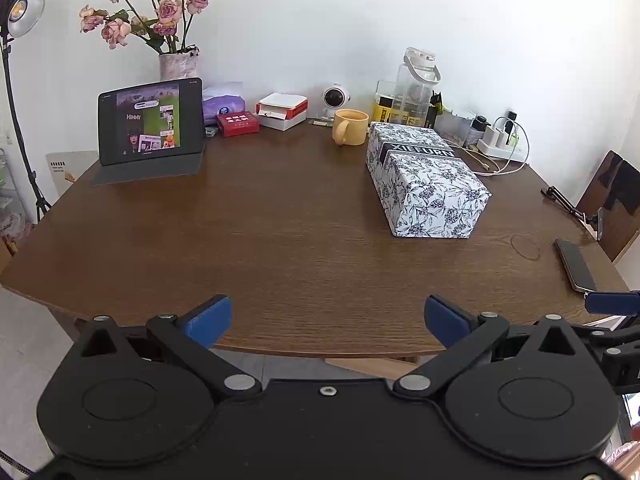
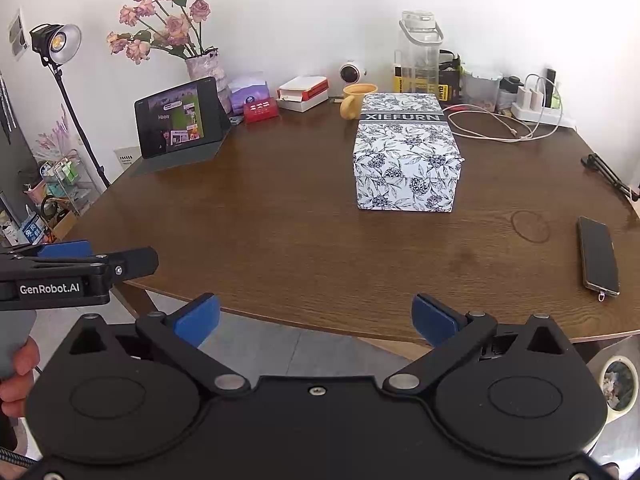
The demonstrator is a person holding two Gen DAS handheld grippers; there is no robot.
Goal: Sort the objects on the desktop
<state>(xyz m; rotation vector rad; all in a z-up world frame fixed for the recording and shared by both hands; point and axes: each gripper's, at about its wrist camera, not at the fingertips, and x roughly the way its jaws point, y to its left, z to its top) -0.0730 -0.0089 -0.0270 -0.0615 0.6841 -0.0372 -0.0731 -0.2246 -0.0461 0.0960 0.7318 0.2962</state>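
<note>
Floral box (image 1: 426, 178) well ahead of both grippers' jaws, both spread, empty

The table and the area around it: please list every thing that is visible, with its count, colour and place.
table: 1, brown wood, centre
patterned box: 1, white and dark floral, right of centre
mug: 1, yellow, behind the box
tablet: 1, dark, screen on, back left
vase of roses: 1, pink flowers, behind the tablet
red box: 1, back centre
water bottle: 1, clear, back right
phone: 1, dark, right edge
lamp: 1, lit, far left
left gripper: open, blue pads
right gripper: open, blue pads
</note>
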